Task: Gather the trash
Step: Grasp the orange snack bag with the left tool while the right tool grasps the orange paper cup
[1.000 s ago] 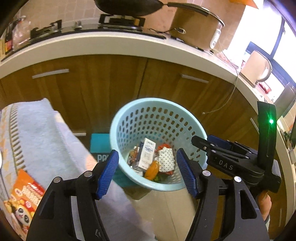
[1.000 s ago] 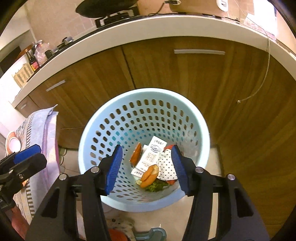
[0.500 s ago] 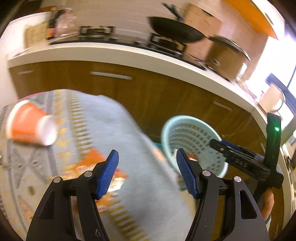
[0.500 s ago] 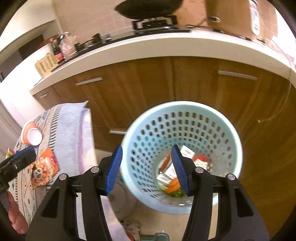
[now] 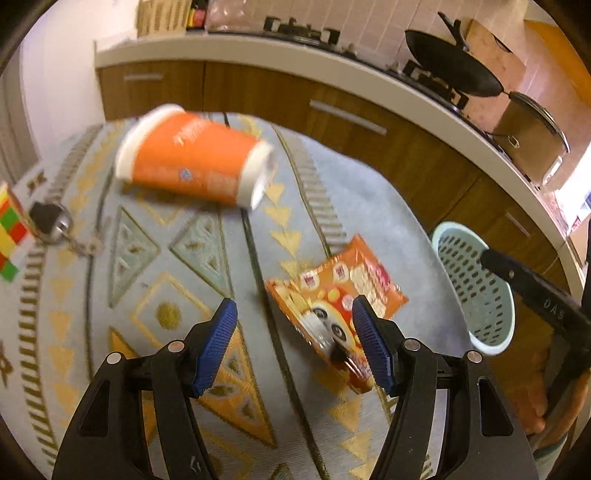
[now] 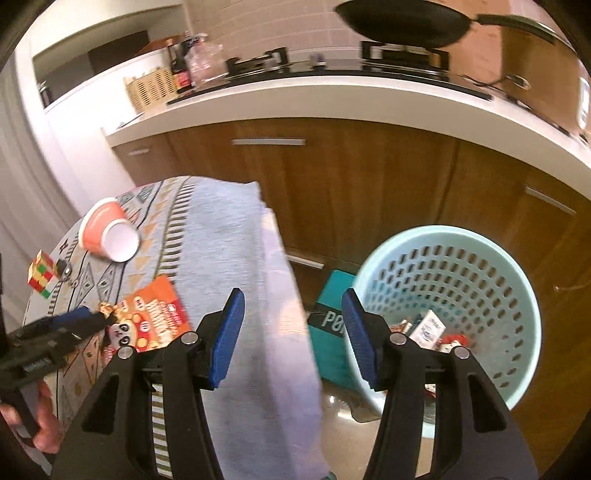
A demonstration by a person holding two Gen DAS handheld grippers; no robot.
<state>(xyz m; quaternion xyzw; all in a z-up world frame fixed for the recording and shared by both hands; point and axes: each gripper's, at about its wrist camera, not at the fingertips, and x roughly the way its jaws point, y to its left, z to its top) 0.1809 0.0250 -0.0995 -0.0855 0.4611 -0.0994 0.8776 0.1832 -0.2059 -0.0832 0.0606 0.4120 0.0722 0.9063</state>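
Note:
An orange snack packet with a panda [image 5: 334,306] lies on the patterned tablecloth [image 5: 192,258]; it also shows in the right wrist view [image 6: 147,314]. An orange paper cup [image 5: 192,158] lies on its side farther back, also seen in the right wrist view [image 6: 107,230]. My left gripper [image 5: 293,343] is open and empty, just above the packet's near edge. My right gripper [image 6: 291,332] is open and empty, hovering between the table edge and the light blue trash basket [image 6: 491,254], which holds several pieces of trash. The basket also shows in the left wrist view [image 5: 472,288].
A Rubik's cube [image 6: 40,275] and a key on a chain [image 5: 51,221] lie at the table's left. A teal box [image 6: 328,321] stands on the floor beside the basket. Wooden cabinets [image 6: 351,177] and a counter with a stove and pan [image 6: 402,22] stand behind.
Both grippers swung left, away from the basket toward the table. The left one now hangs over the snack packet. Both stayed open.

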